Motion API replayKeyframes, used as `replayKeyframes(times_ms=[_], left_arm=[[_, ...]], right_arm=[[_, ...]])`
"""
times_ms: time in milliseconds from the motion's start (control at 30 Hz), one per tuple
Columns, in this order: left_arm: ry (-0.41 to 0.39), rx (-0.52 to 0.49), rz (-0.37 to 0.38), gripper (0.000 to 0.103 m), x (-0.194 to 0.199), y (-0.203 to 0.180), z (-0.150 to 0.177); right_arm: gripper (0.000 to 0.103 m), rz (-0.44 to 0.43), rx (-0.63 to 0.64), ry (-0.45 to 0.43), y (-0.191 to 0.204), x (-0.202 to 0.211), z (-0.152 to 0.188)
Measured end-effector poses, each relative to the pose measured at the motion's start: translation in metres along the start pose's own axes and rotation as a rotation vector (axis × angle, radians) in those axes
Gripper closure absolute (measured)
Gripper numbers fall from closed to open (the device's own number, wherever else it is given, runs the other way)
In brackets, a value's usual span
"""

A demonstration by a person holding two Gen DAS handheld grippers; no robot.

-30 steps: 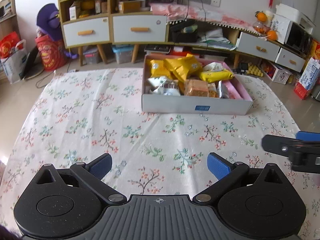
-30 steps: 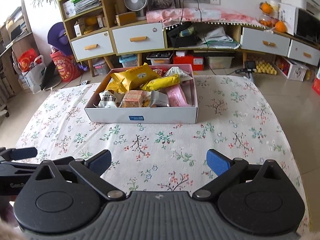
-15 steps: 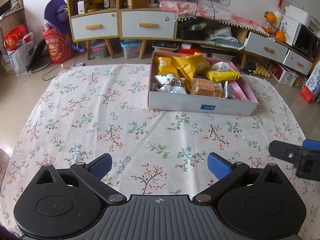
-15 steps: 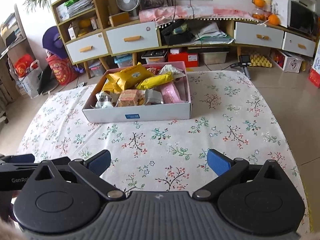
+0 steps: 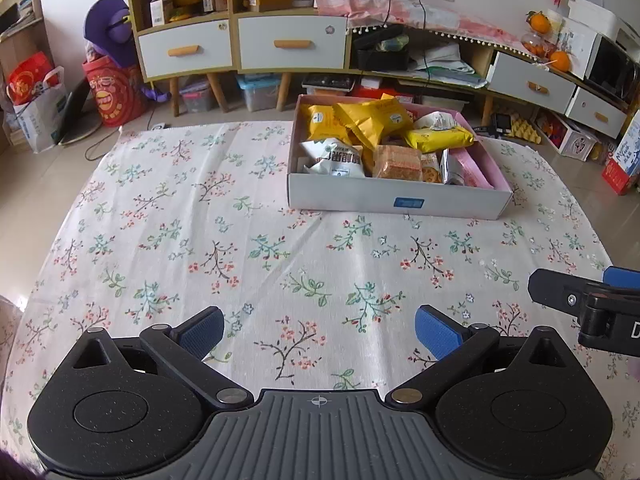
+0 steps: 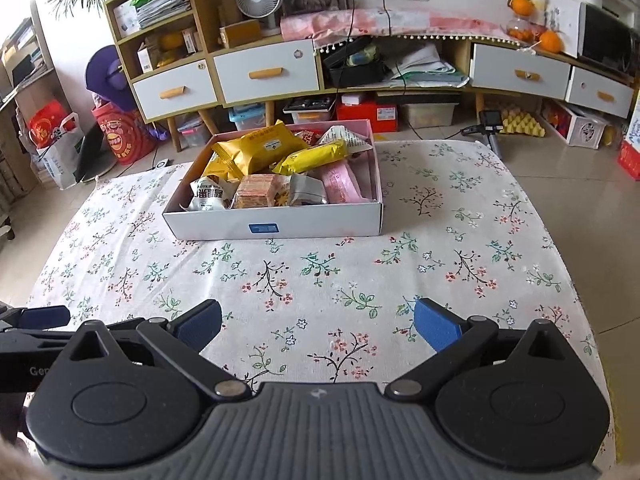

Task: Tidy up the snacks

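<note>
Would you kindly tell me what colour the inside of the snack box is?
Pink; the snack box shows its pink inner wall best in the right wrist view.

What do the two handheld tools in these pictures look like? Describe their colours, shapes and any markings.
Both match. The left tool has a ribbed grey centre body with a small crosshair mark, flanked by two black rounded housings bearing raised discs and triangular cut-outs. Black linkage arms with silver pivot pins carry textured blue pads. The right tool is built the same; white lettering, partly cut off, shows on each tool's side in the other's view.
</note>
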State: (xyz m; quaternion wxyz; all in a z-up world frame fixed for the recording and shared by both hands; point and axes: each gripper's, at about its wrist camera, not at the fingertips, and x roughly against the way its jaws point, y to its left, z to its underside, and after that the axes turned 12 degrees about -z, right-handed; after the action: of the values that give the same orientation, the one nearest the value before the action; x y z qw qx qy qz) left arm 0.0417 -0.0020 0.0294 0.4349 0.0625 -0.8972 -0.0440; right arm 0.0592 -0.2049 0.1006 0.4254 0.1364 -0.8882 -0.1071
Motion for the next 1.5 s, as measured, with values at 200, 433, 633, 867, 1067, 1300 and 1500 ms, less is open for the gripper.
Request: replayKeyframes(times_ms=[200,433,633,867,1067,1300,1500], left_arm=[[0.001,0.008,-0.016,0.001,0.002,0.002,0.000],[0.002,0.012,-0.030,0.001,0.004,0.004,-0.002],[-0.001,0.009,-0.039,0.001,0.007,0.003,-0.002],[-0.003,0.009,-0.035,0.001,0.010,0.002,-0.001],[-0.002,0.011,-0.030,0.001,0.010,0.002,-0.002],[-0.005,0.015,-0.031,0.001,0.012,0.003,-0.002],[-0.007,0.020,-0.033,0.001,0.012,0.005,-0.002]], right_arm=[[0.000,0.004,0.007,0.002,0.003,-0.001,0.000],[0.000,0.014,0.012,0.008,0.003,-0.003,0.000],[0.000,0.028,0.008,0.009,0.003,-0.003,0.000],[0.000,0.041,-0.001,0.013,0.002,-0.004,0.000],[0.000,0.050,0.000,0.016,0.003,-0.005,0.000],[0.000,0.058,-0.002,0.017,0.005,-0.007,0.000],[0.000,0.060,0.003,0.019,0.006,-0.007,0.000]])
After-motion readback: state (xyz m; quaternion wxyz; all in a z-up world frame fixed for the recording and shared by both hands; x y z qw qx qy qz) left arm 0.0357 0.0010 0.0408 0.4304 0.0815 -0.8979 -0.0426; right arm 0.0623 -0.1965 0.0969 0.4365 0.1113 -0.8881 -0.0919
